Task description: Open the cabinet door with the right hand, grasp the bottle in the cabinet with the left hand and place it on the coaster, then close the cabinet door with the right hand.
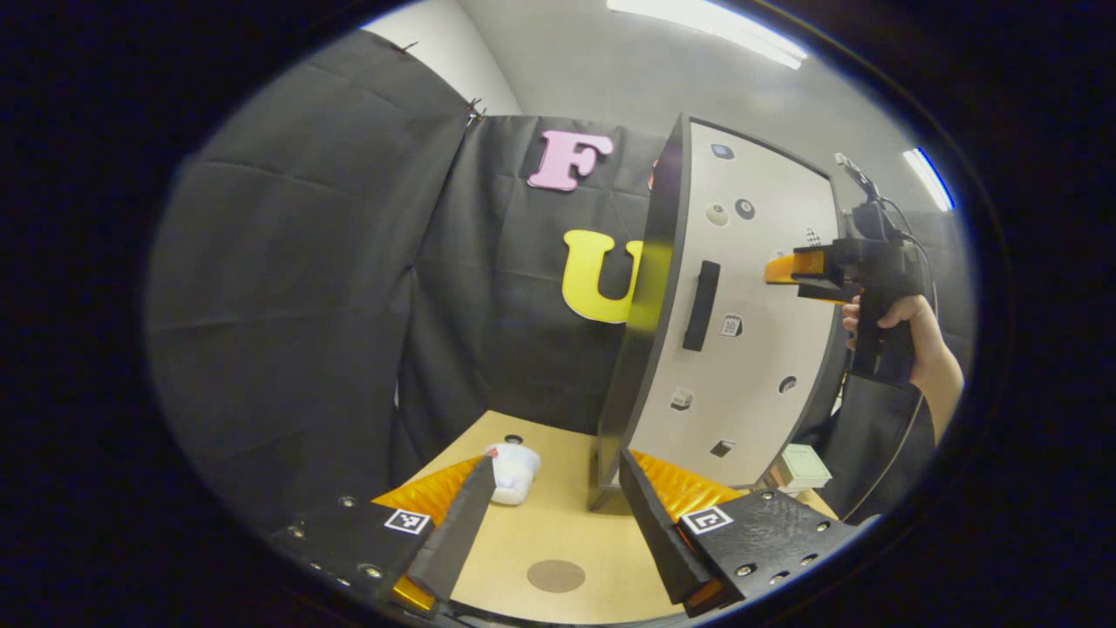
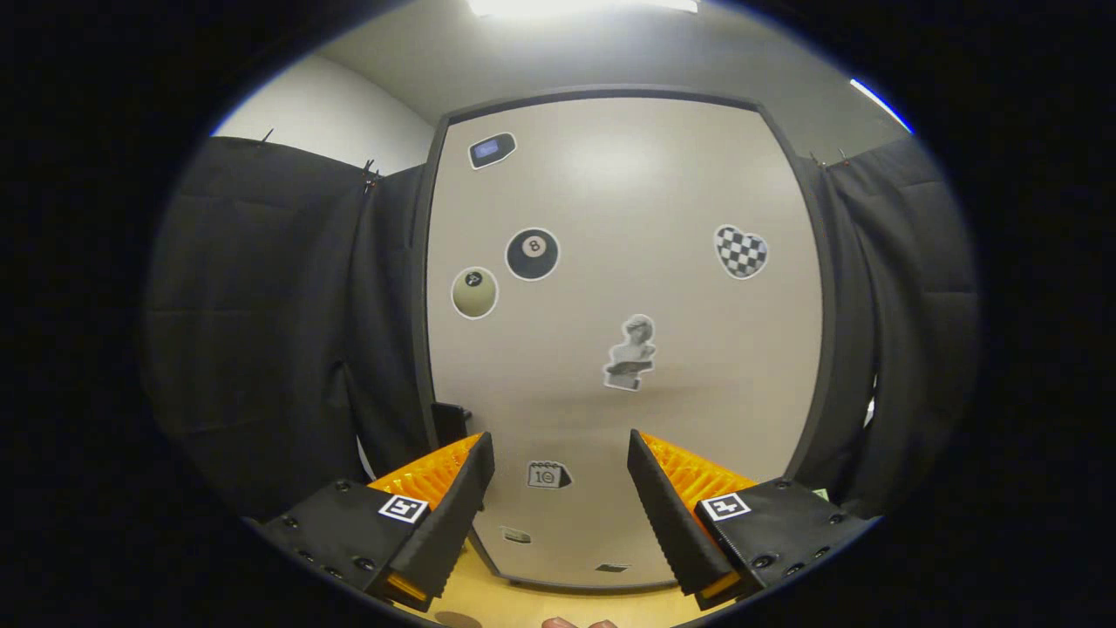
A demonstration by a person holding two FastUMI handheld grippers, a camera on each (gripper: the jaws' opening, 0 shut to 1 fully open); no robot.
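Right gripper: jaws spread wide with nothing between them, aimed square at the cabinet door; in the left gripper view it hangs level with the door's upper half, carried by a hand.
Reason for that aim: opening falls to this side, so I judge it is lining up on the dark vertical handle, which sits near the door's left edge.
Handle seen from the right gripper view: a dark block just past the left finger, low at the door's edge; not yet between the fingers.
Left gripper: fingers parted wide, holding nothing, low over the wooden table.
Reason for waiting low: its turn comes once the door is open, and from here it faces the cabinet's front corner.
Door state: it looks shut against the cabinet body; the inside is hidden.
Bottle: supposedly in the cabinet, so I cannot tell where it stands.
Coaster: a round brown disc flat on the table between the left fingers, bare and well placed to receive the bottle.
White cup-like object: lies on the table just beside the left finger, apart from the coaster.
Pale box: on the table at the cabinet's right foot.
Stage: the first step, opening, not yet done.
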